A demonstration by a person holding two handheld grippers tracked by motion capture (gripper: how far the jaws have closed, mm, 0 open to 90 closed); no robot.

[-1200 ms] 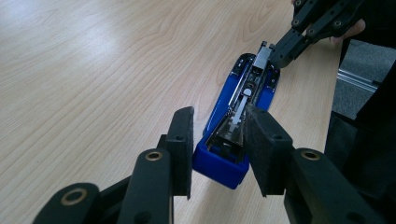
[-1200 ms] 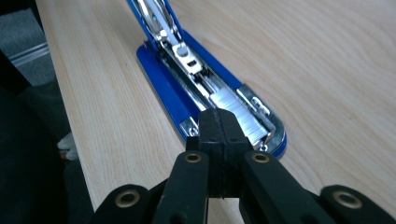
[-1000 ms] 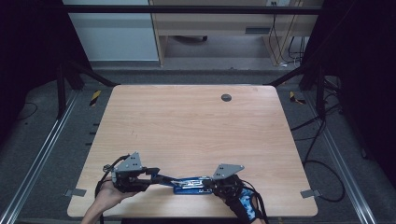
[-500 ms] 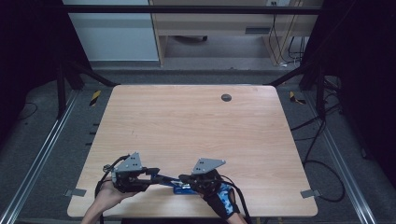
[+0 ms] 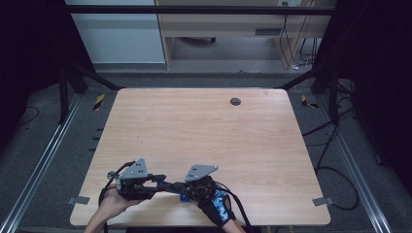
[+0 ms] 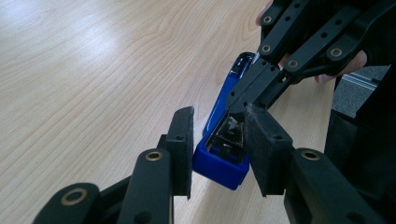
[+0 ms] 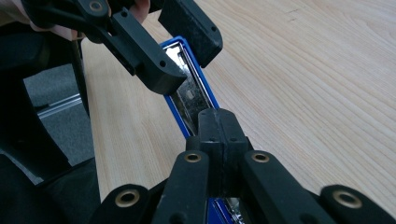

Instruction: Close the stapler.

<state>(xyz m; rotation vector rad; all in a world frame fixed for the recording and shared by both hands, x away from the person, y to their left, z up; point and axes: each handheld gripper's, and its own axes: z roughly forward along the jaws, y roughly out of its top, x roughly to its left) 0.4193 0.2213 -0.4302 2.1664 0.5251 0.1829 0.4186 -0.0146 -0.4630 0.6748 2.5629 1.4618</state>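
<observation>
A blue stapler (image 5: 183, 196) lies opened out near the table's front edge, its metal staple channel (image 7: 192, 98) facing up. My left gripper (image 5: 163, 183) is shut on one end of it, a black jaw on each side of the blue base (image 6: 219, 164). My right gripper (image 5: 176, 186) comes from the opposite side. Its jaws are shut together with nothing between them, and their tips (image 7: 219, 119) rest on top of the stapler's channel. In the left gripper view the right gripper (image 6: 236, 105) meets the stapler just beyond my left jaws. The right gripper view shows the left gripper (image 7: 189, 60) clamping the far end.
The wooden table (image 5: 204, 131) has a small dark round grommet (image 5: 235, 101) near its far edge. A bare hand holds the left gripper and a blue-patterned gloved hand (image 5: 218, 206) the right one. Cables trail on the floor at the right.
My right gripper has slid left along the stapler toward the left gripper, and its tips now sit close to the left jaws. The left gripper has held still.
</observation>
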